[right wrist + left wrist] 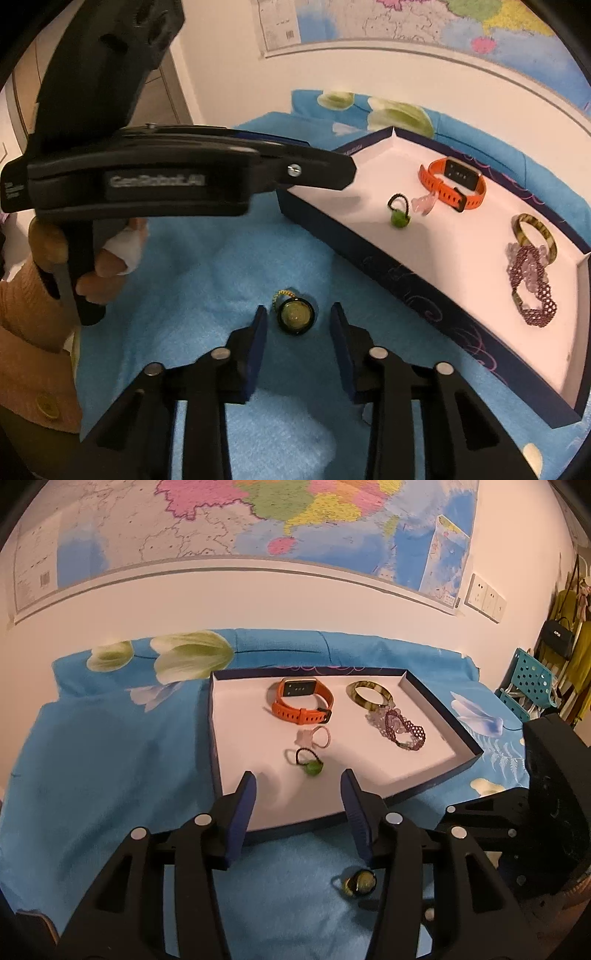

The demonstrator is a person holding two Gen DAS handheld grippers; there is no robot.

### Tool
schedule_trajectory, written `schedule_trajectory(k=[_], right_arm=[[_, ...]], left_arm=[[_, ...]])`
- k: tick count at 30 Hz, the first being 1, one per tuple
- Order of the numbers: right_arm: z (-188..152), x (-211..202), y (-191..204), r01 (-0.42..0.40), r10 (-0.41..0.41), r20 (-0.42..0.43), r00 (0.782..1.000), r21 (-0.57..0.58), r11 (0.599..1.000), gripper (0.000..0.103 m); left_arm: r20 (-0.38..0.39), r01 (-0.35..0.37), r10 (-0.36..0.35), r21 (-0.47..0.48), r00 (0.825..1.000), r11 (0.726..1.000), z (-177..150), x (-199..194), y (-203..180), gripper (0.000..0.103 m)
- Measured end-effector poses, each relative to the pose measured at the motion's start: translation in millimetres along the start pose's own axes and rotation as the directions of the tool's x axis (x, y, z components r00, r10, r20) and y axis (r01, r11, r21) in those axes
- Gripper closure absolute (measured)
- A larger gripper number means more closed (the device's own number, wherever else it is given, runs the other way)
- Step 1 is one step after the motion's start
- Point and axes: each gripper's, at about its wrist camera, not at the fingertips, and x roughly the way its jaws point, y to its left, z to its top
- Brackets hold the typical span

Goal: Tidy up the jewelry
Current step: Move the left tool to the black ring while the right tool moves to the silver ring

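A shallow dark-blue box [218,738] with a white floor holds an orange watch [303,701], a tortoiseshell bangle [369,694], a purple beaded bracelet [404,731], a pink hair tie [314,736] and a green-bead hair tie [310,762]. My left gripper [297,786] is open and empty over the box's near edge. A round yellow-green hair tie [293,314] lies on the blue cloth outside the box; it also shows in the left wrist view [360,883]. My right gripper [297,314] is open, its fingertips on either side of that hair tie. The box also shows in the right wrist view [369,266].
A blue floral cloth [110,757] covers the table against a white wall with a map [258,513]. A teal chair [528,683] and hanging bags stand at the far right. The left gripper's body and the hand holding it [166,177] fill the left of the right wrist view.
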Motion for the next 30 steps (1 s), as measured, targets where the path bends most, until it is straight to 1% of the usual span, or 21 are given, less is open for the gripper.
schedule_trajectory(k=[1,5,11,13,16,18,19,20,23,27,30], right_arm=[[0,1,0,0.004,-0.004,0.000,1.000,-0.002,1.000,0.084],[1,-2,-3,0.015,-0.015,0.012,1.000,0.014,1.000,0.083],[-4,-16,-6,0.001,-0.004,0.053,0.999,0.050,0.999,0.083],[-9,-22,-2,-0.005,0.002,0.052,0.999,0.041,0.999,0.083],[-17,-26,11,-0.038,0.038,0.028,0.999,0.011,0.999,0.083],[-20,-25,19,-0.041,0.041,0.015,0.999,-0.013,0.999,0.082],[-21,-24,21,-0.039,0.040,0.014,0.999,-0.017,0.999,0.073],[-21,-25,20,-0.036,0.036,0.025,0.999,-0.008,0.999,0.069],[-18,-27,9,-0.035,0.033,0.055,0.998,0.044,0.998,0.069],[-14,-22,-3,-0.010,0.003,0.066,0.998,0.107,0.994,0.069],[-7,-15,-3,-0.015,0.008,0.064,0.998,0.113,0.994,0.070]], left_arm=[[-0.003,0.001,-0.001,-0.004,1.000,1.000,-2,0,1,0.055],[-0.005,0.006,-0.006,-0.014,1.000,1.000,-6,-2,5,0.054],[-0.004,0.024,-0.024,-0.010,1.000,1.000,-12,-8,6,0.054],[-0.010,0.029,-0.029,-0.003,1.000,1.000,-14,-8,4,0.054],[-0.025,0.036,-0.036,0.008,0.999,0.999,-18,-7,2,0.054],[-0.033,0.040,-0.040,0.014,0.999,0.999,-21,-6,0,0.054],[-0.040,0.044,-0.043,0.016,0.998,0.999,-22,-6,-1,0.053],[-0.044,0.045,-0.044,0.018,0.998,0.999,-24,-5,-2,0.053],[-0.053,0.044,-0.043,0.025,0.998,0.999,-29,-6,-3,0.053],[-0.057,0.042,-0.040,0.024,0.998,0.999,-34,-9,-2,0.053],[-0.058,0.036,-0.035,0.019,0.998,0.999,-37,-11,0,0.053]])
